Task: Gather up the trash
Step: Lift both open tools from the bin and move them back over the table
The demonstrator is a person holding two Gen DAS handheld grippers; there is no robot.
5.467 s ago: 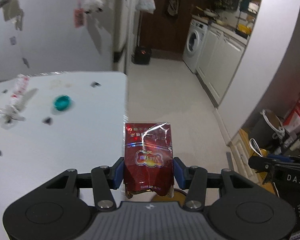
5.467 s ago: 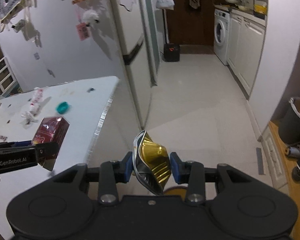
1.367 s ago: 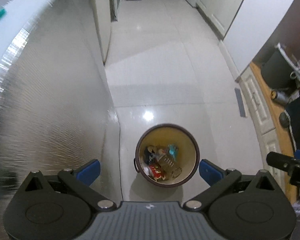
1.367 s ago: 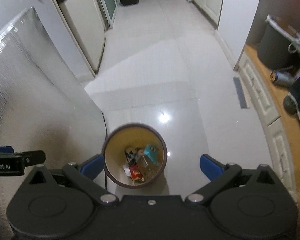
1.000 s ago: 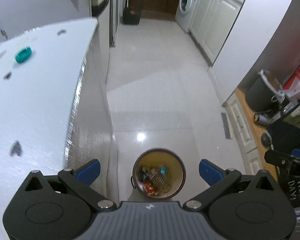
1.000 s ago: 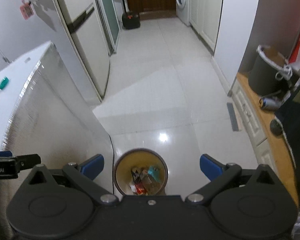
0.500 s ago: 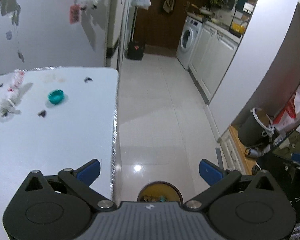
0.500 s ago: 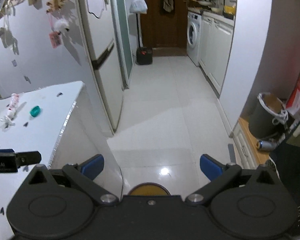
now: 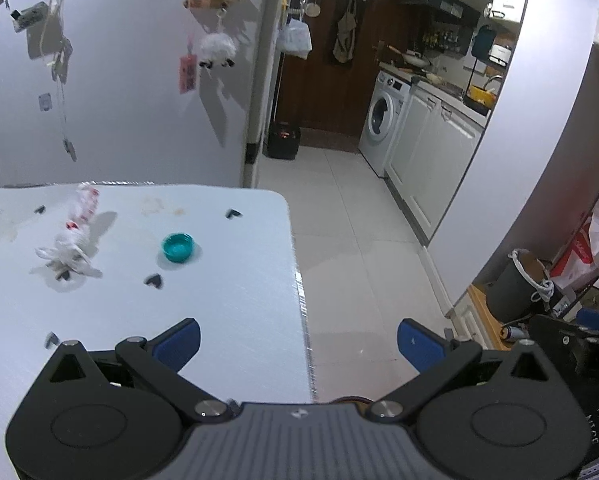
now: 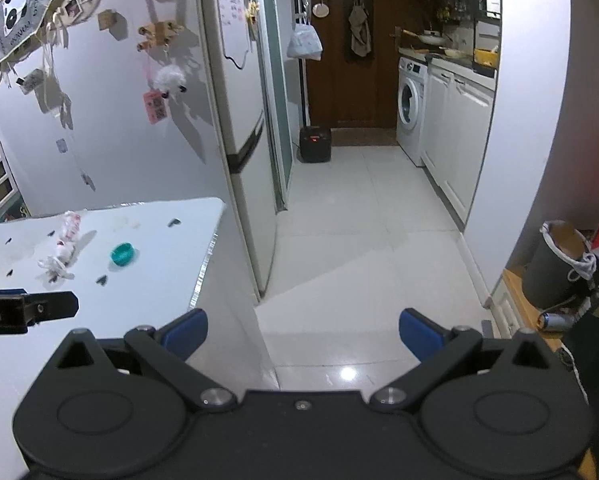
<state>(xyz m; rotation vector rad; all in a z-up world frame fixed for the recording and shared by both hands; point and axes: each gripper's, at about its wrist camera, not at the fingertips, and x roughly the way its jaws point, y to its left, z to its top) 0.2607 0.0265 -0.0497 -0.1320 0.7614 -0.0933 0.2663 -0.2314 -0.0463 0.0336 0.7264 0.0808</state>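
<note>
Two grippers, left gripper (image 9: 297, 342) and right gripper (image 10: 303, 332), both spread wide, holding nothing, raised toward white table (image 9: 235, 280). Remaining trash on table: teal cap (image 9: 178, 247), crumpled wrapper (image 9: 73, 246) just beside cap. Likely next pickups.

White table (image 9: 219, 280) carries a teal bottle cap (image 9: 178, 247) near its far right part, a crumpled white wrapper with red print (image 9: 73, 246) left of the cap, apart from it. Small dark marks (image 9: 153, 280) scattered over the top; faint brownish stain (image 9: 159, 206) near the far edge. Table's right edge borders white tiled floor (image 9: 359, 248).
</note>
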